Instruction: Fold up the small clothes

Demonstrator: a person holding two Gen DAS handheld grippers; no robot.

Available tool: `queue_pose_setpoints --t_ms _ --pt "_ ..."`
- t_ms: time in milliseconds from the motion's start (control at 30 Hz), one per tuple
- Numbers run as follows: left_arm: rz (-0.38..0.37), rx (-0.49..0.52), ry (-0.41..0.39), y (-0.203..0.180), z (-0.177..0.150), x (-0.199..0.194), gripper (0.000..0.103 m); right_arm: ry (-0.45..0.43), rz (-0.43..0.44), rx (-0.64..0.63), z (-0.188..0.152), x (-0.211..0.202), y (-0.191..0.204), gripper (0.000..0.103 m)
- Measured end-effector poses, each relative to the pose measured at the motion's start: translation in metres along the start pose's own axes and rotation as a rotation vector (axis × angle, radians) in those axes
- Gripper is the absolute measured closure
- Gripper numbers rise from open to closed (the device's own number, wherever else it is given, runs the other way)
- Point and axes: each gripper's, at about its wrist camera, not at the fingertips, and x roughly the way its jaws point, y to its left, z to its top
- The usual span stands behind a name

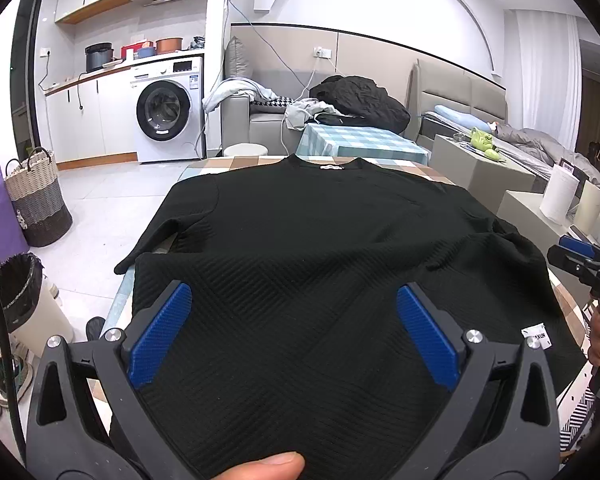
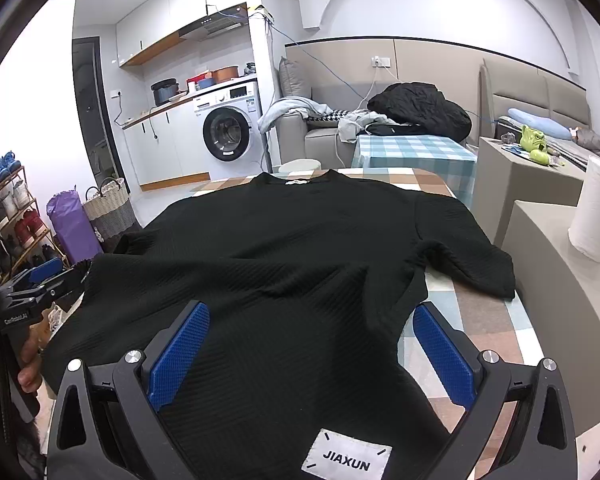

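Note:
A black ribbed short-sleeved shirt (image 1: pixel 300 220) (image 2: pixel 284 240) lies spread flat on the checked table (image 1: pixel 204 166) (image 2: pixel 480 320), collar at the far end. My left gripper (image 1: pixel 293 294) hovers open above the near left part of the hem, with cloth under its blue pads (image 1: pixel 160 332) but not pinched. Over the near right part of the hem my right gripper (image 2: pixel 311 312) stands open, just beyond a white JIAXUN label (image 2: pixel 346 460). Each gripper shows at the edge of the other's view: the right gripper (image 1: pixel 580 264) and the left gripper (image 2: pixel 40 276), with a hand on its handle.
A low table with a blue check cloth (image 1: pixel 360 140) stands beyond the far edge, and a sofa with a black jacket (image 1: pixel 360 100) behind it. Left are a washing machine (image 1: pixel 164 112), woven basket (image 1: pixel 36 196) and bin (image 1: pixel 20 284). A paper roll (image 2: pixel 596 216) is at right.

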Motion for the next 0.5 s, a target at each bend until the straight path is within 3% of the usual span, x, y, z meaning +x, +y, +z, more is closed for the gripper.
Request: queue_pose_setpoints --t_ms 500 --pt "0.0 0.004 -0.002 -0.0022 0.0004 -0.0009 0.001 0.006 -0.015 0.001 0.0014 -0.0019 0.0007 0.0"
